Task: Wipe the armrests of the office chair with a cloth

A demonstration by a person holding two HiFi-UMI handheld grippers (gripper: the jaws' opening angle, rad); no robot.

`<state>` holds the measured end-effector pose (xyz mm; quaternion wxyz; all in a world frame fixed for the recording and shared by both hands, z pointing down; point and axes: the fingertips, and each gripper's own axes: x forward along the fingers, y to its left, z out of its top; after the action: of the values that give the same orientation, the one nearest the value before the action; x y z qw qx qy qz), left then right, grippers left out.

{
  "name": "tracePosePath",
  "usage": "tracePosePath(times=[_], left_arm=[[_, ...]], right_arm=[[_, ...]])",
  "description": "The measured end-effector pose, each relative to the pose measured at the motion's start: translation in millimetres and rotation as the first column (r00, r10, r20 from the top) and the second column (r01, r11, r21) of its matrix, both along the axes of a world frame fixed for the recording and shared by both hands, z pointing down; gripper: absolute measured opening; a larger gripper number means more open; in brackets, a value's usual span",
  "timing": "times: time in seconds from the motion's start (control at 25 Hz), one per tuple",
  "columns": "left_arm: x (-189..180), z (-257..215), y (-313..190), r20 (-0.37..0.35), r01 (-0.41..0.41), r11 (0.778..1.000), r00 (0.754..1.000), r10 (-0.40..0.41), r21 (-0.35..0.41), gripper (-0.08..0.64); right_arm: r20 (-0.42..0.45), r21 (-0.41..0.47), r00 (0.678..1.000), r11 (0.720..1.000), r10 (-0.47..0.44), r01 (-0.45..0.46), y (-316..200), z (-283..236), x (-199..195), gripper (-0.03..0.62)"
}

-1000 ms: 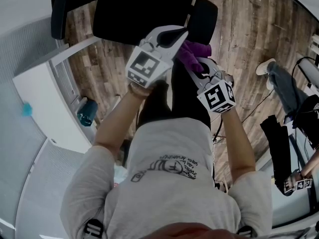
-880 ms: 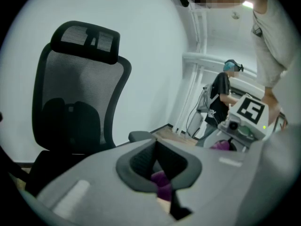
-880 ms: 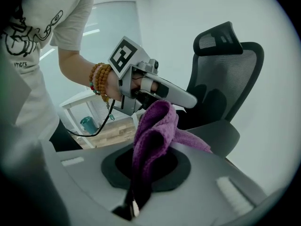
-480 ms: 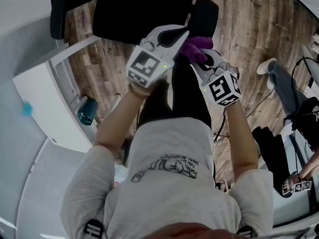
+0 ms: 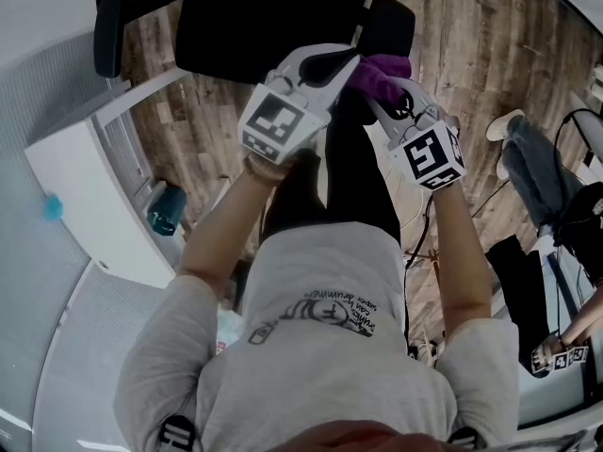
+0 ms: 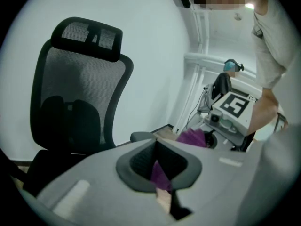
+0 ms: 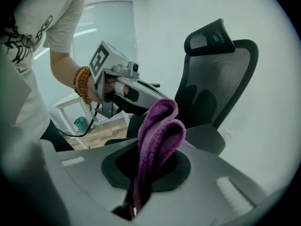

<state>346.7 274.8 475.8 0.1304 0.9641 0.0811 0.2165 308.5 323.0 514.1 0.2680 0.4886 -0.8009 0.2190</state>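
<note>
Clamped in the right gripper [image 7: 146, 173], with the left gripper [image 6: 160, 171] closed alongside, the purple cloth [image 7: 160, 126] is best pressed flat along the armrest [image 7: 204, 138] just ahead.

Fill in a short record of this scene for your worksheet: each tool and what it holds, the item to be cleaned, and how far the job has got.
Right gripper: jaws clamped on the purple cloth, which loops upward
Left gripper: jaws closed on a purple sliver, apparently the cloth's other end
Item to clean: black mesh office chair
Nearest armrest: just beyond the cloth; contact cannot be told
Progress: cloth held between both grippers, wiping not visibly begun
</note>
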Motion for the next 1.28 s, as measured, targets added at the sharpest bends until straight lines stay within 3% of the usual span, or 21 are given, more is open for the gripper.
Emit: tracePosePath(times=[0.84,1.28], left_arm=[[28,10,-18,0.014,0.018,1.000,1.000,-0.017,-0.011,0.000],[22,12,-8,0.010,0.020,1.000,1.000,-0.020,-0.009,0.000]], right_arm=[[-0.071,0.040,0.997,0.999,0.034,-0.031,-54,3,83,0.026],[-0.133,0.063,0.990,0.997,0.041,-0.033,-68,3,110,0.026]])
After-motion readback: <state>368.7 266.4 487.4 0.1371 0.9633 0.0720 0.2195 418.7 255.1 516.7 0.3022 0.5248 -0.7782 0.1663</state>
